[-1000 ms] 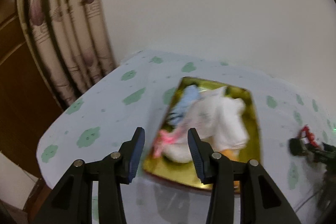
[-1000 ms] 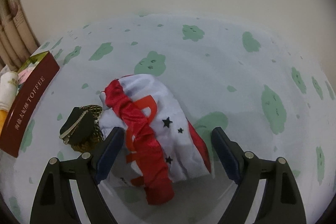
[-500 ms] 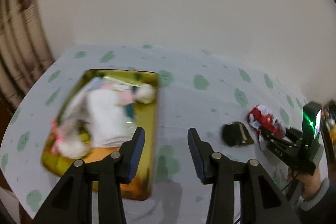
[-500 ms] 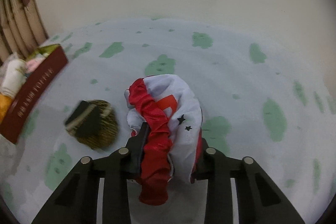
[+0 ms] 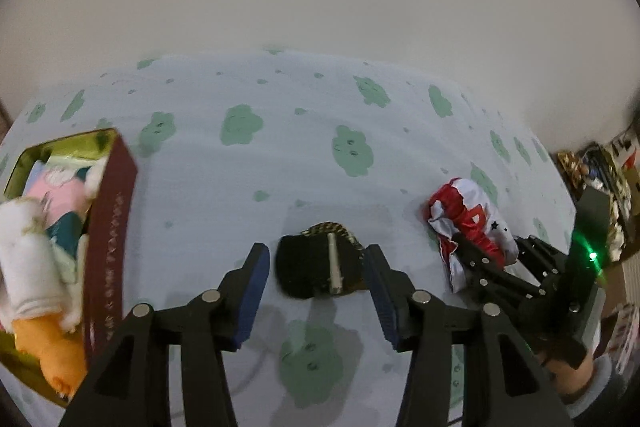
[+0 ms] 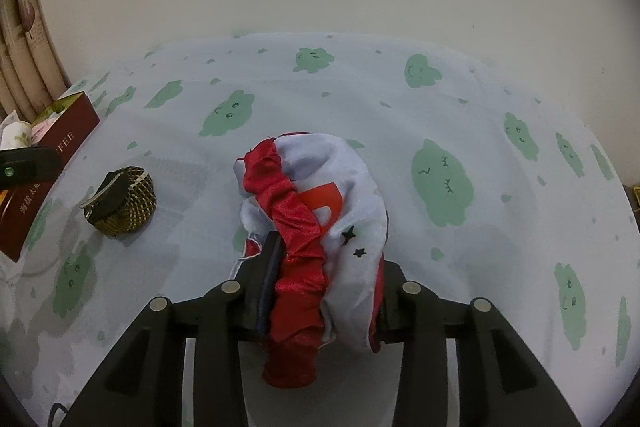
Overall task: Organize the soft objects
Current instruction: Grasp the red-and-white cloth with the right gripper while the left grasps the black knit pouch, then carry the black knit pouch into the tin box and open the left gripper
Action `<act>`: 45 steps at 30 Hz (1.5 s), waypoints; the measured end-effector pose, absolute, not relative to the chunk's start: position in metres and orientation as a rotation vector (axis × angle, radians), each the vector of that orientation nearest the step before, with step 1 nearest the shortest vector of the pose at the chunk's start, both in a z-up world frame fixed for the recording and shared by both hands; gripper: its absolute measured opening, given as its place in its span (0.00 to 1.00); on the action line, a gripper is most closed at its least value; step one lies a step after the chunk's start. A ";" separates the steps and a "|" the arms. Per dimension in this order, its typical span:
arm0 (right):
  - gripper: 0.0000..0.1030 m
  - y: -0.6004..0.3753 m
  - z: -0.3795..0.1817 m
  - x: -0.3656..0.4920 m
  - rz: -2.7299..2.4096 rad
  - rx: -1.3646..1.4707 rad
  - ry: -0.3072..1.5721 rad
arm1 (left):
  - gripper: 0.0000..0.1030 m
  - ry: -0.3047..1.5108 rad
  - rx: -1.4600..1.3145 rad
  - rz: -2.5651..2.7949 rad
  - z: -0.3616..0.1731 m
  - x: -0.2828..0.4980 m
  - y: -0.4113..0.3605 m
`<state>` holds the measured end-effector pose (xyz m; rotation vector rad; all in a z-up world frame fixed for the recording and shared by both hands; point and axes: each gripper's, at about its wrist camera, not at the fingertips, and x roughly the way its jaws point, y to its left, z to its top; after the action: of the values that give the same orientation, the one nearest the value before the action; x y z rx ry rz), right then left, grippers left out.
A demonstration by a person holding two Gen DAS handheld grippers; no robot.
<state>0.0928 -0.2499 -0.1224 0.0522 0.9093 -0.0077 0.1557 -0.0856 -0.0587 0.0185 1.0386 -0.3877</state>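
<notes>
Cloud-print tablecloth: tin holds plush toys; left tool wide, right tool clamps garment.

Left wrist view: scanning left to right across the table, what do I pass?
Toffee tin stuffed with soft items → black-and-gold pouch, framed by the open left tongs → red-and-white cloth, pinched in the right tongs.

Both wrist cameras look steeply down from close above the bed, facing its far wall-side edge, sharing the pouch.
</notes>
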 end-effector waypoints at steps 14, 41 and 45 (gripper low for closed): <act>0.59 -0.248 -0.125 0.097 0.009 0.056 0.922 | 0.51 1.122 0.147 -0.386 -0.105 0.174 -0.114; 1.00 -0.249 -0.134 0.101 -0.003 0.039 0.966 | 0.32 1.010 0.168 -0.423 -0.090 0.149 -0.110; 1.00 -0.249 -0.135 0.102 -0.007 0.033 0.964 | 0.32 0.961 0.148 -0.409 -0.066 0.141 -0.099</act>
<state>0.1017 -0.2486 -0.1347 0.0326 0.9641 -0.0068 0.1412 -0.0992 -0.0657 0.1483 0.9609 -0.4089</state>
